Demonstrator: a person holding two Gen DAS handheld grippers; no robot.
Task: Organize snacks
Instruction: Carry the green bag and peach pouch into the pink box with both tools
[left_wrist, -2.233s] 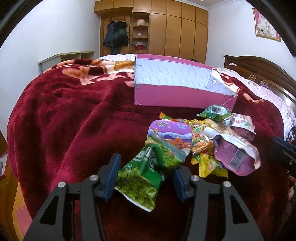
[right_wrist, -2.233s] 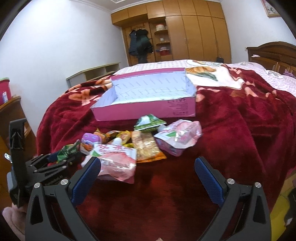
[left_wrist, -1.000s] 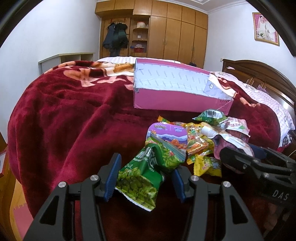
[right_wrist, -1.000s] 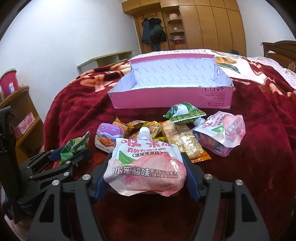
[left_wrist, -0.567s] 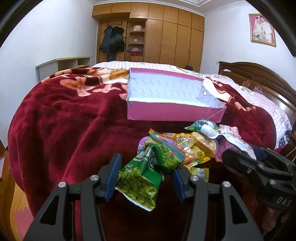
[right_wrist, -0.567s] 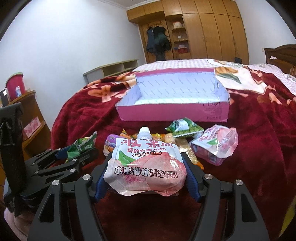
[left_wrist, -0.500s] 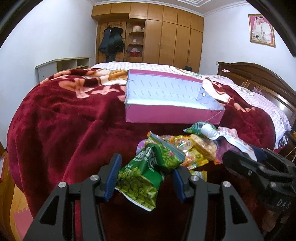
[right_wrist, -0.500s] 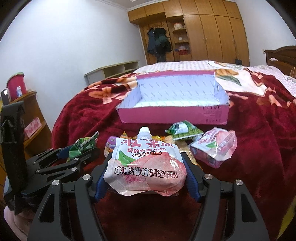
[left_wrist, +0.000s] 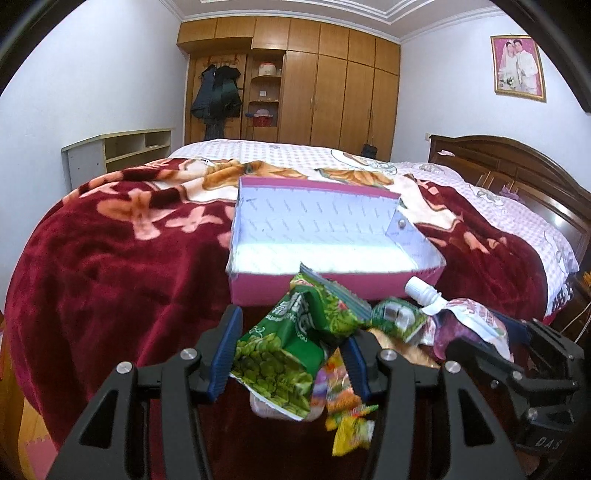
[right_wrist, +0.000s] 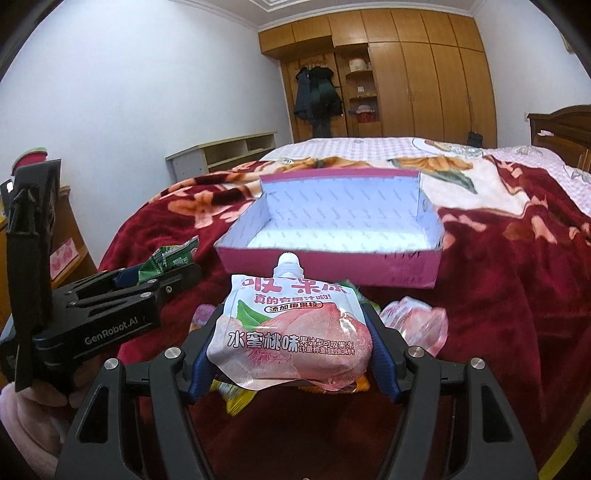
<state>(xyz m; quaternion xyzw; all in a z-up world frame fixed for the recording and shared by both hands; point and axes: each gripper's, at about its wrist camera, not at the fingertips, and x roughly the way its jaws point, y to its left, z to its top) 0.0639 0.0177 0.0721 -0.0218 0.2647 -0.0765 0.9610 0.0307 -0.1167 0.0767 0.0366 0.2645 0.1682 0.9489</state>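
Both grippers are lifting their snacks off the bed toward the pink box.

The left gripper (left_wrist: 291, 363) is clamping the green pea packet (left_wrist: 288, 347); the right gripper (right_wrist: 291, 354) is clamping the peach jelly pouch (right_wrist: 290, 325). Compared with a second ago, both are riding higher, and the empty pink box (right_wrist: 328, 264) is now sitting just ahead of each. The remaining snacks (left_wrist: 399, 319) are lying below and beside the grippers. Deposit is likely the next step.
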